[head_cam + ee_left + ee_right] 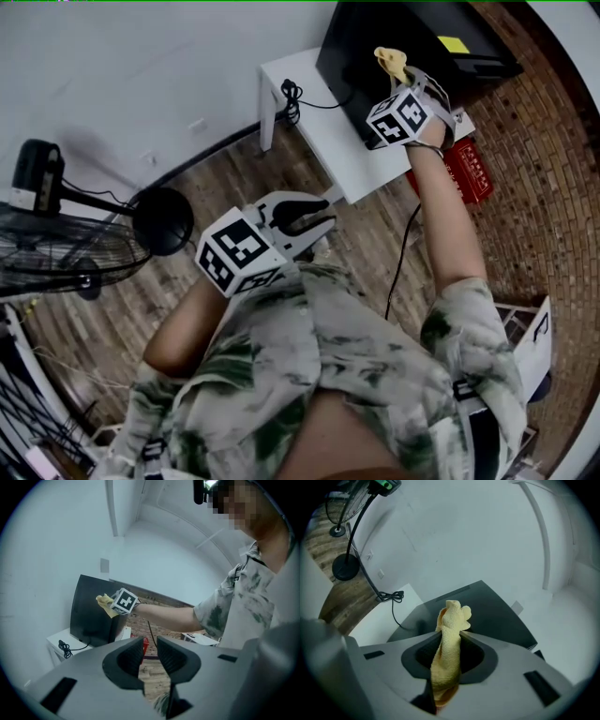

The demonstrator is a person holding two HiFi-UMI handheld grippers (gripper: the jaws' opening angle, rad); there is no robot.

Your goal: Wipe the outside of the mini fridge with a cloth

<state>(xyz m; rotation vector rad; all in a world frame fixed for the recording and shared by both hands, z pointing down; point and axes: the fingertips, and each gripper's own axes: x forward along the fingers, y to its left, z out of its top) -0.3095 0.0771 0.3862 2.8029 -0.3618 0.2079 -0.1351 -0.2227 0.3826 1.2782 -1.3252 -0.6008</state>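
Gripping the yellow cloth, right gripper jaws clamped on it | held over the mini fridge top (black, on a white side table) | cloth possibly touching it, unclear | left gripper by the chest, jaws slightly apart, nothing between

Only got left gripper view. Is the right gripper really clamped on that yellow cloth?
Observer: Yes. Right gripper view shows the right gripper shut on the cloth, with a tuft sticking out past the jaw tips.
Operator: Where's it aimed?
Observer: At the top of the mini fridge; I can't tell if the cloth touches it.
Operator: Anything off to the person's left?
Observer: Head view shows a standing fan on the wood floor.
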